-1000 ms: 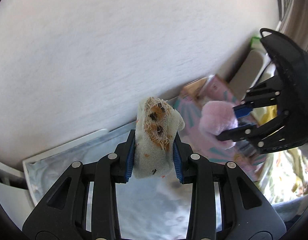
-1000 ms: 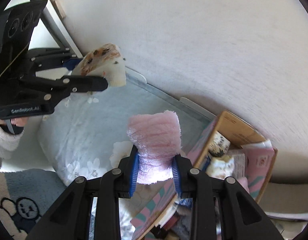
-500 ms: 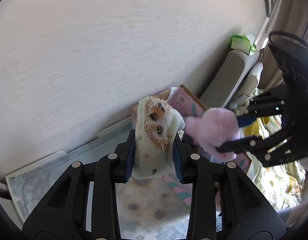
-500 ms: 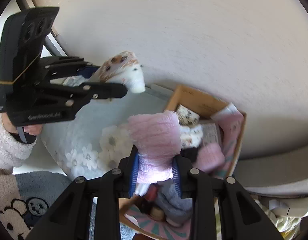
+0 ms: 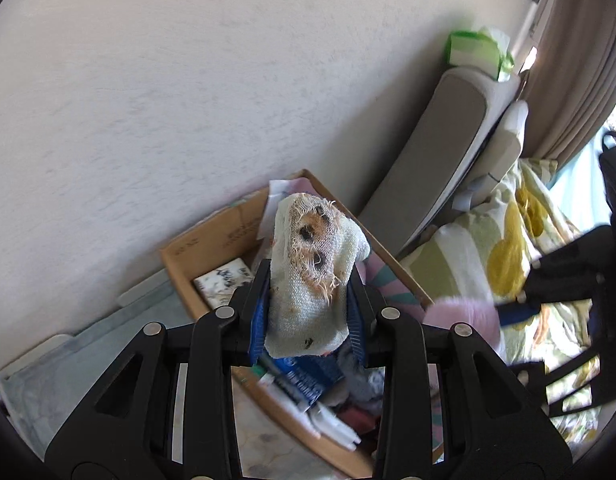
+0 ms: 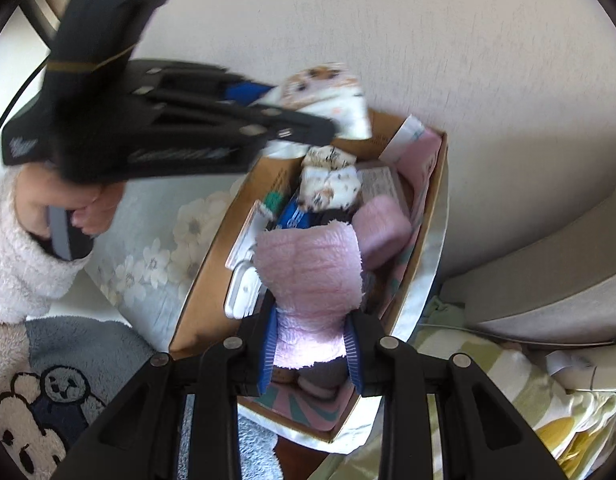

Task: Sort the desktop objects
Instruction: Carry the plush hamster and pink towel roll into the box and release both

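Left gripper [image 5: 308, 316] pinching a frayed white sock [image 5: 313, 272] above the cardboard box [image 5: 204, 248]; beyond, only here, a grey chair [image 5: 439, 152]. Right gripper [image 6: 311, 344] clamping a pink fuzzy sock [image 6: 311, 272] over the box; only here, a hand [image 6: 84, 208] in a fleecy sleeve [image 6: 20, 264].

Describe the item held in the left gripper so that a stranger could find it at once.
Find the open cardboard box against the pale wall. Just above it, the left gripper pinches a white woven cloth with frayed orange-brown patches and dark spots. The right gripper's cloth is plain fluffy pink instead.
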The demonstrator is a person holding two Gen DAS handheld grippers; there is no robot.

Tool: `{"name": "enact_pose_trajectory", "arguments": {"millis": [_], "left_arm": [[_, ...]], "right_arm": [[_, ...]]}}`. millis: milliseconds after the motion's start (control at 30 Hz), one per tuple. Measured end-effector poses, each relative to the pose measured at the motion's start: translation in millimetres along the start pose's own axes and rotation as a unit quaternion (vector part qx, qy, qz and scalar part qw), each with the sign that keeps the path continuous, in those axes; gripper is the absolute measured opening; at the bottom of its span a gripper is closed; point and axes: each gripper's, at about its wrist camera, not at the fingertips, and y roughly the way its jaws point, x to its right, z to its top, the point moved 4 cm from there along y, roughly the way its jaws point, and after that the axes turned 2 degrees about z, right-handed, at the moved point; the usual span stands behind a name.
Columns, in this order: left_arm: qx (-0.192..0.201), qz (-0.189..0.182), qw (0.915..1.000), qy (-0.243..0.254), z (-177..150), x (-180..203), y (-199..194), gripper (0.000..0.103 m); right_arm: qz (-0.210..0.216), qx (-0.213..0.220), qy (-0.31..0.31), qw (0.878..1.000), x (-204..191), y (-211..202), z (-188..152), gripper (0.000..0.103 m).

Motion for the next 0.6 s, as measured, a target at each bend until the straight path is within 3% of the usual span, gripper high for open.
{"name": "enact_pose_trajectory", "arguments": {"millis": [600], "left_arm": [[-0.040, 0.039, 0.9984, -0.012, -9.5, -4.6, 24.2, 0.030]], "right_arm": [[0.039, -0.019, -0.028, 0.999, -19.6, 25.8, -6.1, 0.028]]}}
